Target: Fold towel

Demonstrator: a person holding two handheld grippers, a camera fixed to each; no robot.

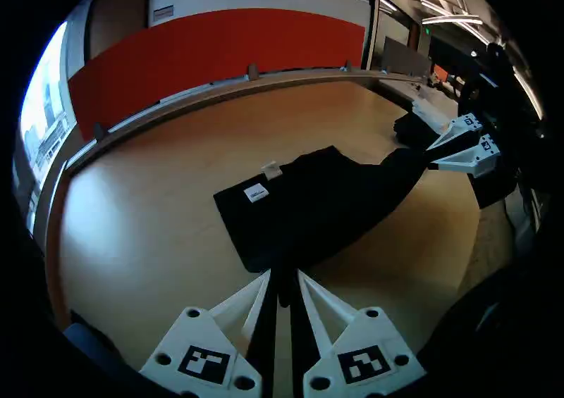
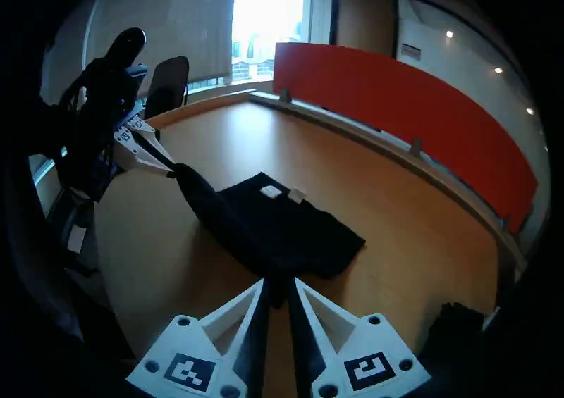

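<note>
In the left gripper view, my left gripper [image 1: 282, 296] is clenched on the near edge of the black towel [image 1: 310, 201], with cloth pinched between both fingers. Straight ahead the towel lies mostly flat on the wooden table [image 1: 141, 222]. One long fold rises up and to the right, to the right gripper [image 1: 431, 160], which grasps the far corner. Two small white tags [image 1: 256, 192] sit on the cloth ahead and slightly left; their print is too small for me to read. A red panel [image 1: 211, 53] stands beyond the table.

In the right gripper view, my right gripper [image 2: 278, 292] is clamped on the towel [image 2: 296, 236] at the edge nearest me. A raised ridge of cloth runs up and left to the left gripper [image 2: 169, 169], which holds a lifted corner. The tags [image 2: 270, 191] lie ahead, unreadable. Here I also get a chair [image 2: 169, 81] and a bright window [image 2: 271, 25] far ahead, and the red panel [image 2: 423, 116] on the right. The square markers [image 2: 189, 371] on my fingers carry patterns, not words.
</note>
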